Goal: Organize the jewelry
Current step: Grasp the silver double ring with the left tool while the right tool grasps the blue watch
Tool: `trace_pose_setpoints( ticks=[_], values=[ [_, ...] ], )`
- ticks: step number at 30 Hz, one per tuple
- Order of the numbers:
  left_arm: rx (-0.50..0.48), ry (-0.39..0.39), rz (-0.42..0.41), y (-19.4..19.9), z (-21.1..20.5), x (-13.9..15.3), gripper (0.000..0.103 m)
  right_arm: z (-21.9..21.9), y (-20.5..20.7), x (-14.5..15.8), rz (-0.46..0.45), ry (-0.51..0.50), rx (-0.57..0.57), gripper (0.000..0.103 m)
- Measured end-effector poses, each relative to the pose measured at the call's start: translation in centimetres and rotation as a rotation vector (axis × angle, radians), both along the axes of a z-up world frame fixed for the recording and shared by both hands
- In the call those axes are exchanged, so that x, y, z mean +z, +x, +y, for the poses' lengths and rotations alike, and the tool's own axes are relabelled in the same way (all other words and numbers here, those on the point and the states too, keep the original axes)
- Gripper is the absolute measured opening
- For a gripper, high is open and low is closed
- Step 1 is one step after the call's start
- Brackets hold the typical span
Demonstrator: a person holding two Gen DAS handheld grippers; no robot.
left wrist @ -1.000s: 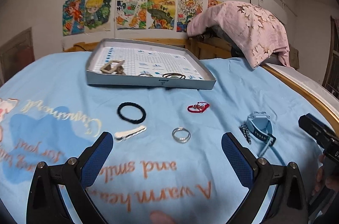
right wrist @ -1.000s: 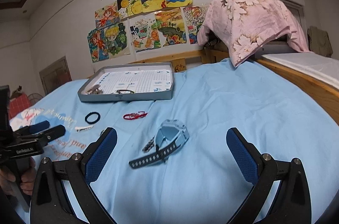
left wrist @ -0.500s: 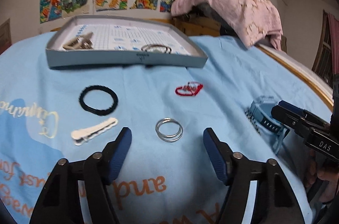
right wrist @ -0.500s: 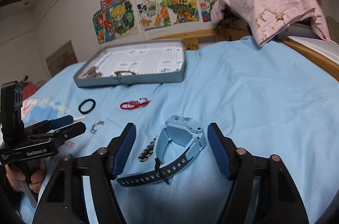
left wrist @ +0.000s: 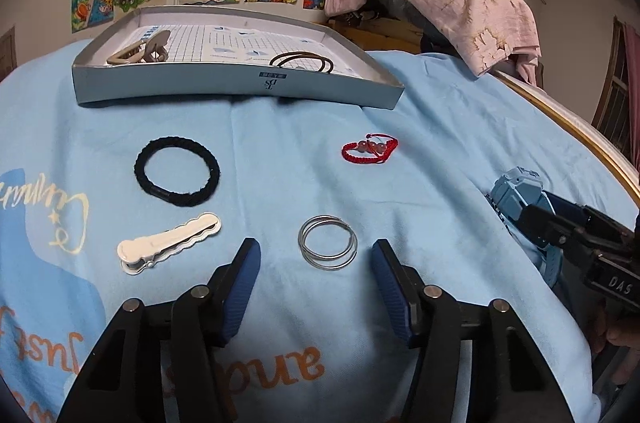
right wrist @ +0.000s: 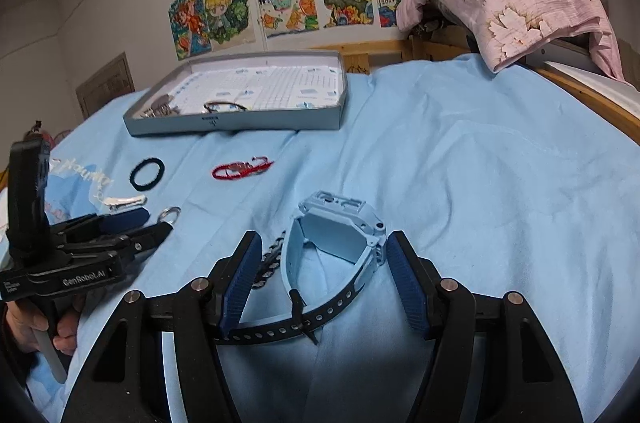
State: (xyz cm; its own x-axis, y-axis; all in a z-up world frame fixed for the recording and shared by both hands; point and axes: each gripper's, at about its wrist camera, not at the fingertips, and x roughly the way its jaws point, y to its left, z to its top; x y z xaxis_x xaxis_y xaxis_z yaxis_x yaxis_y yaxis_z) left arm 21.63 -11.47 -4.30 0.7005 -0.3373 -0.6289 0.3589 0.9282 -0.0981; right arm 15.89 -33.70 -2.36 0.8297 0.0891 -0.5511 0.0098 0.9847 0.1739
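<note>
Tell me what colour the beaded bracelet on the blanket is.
Red cord with pinkish beads; the bracelet shows best in the left wrist view.

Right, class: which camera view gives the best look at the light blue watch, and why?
The right wrist view: the watch lies whole between the open right gripper, case and strap both clear. In the left wrist view only its case shows at the right edge, partly hidden behind that gripper.

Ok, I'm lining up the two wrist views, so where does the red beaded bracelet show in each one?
Left wrist: the red beaded bracelet lies right of centre on the blue cloth, beyond the silver rings.
Right wrist: red beaded bracelet sits left of centre, beyond the blue watch.
Shared landmark: the grey tray, beyond the bracelet in both.
</note>
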Motion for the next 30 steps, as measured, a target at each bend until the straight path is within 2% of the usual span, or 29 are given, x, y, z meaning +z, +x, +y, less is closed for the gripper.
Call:
trace_pose_setpoints(
  ticks=[3,8,12,19,26,30],
  values=[
    [0.0,0.006,0.01,0.3,-0.2,-0.2,0.045,0.1,0.4,-0.4,0.027,-0.01,-0.007,0.06],
    [-0.001,0.036,0.016,0.6,-1.0,-0.6,0.039,-0.2,1.3,-0.9,0.075,0.01,-0.029,0.049],
    [-0.017,0.06,0.015,0.5,-1.6,-0.8,0.028,-0.2,1.5,-1.1,0.07,0.006,-0.025,0.048],
    [-0.016,0.068,-0.012,-0.3,-1.5,-0.7,0.027,0.0,1.2,-1.1,0.048,0.01,-0.017,0.042],
    [0.003,0.046,-0.103,-2.1,-1.0,0.0,0.027,0.2,0.4,-0.7,0.0,0.021,0.003,0.039],
    [0.009,0.03,-0.124,-2.3,-0.7,0.7,0.027,0.1,0.0,-0.4,-0.033,0.026,0.01,0.038]
  ],
)
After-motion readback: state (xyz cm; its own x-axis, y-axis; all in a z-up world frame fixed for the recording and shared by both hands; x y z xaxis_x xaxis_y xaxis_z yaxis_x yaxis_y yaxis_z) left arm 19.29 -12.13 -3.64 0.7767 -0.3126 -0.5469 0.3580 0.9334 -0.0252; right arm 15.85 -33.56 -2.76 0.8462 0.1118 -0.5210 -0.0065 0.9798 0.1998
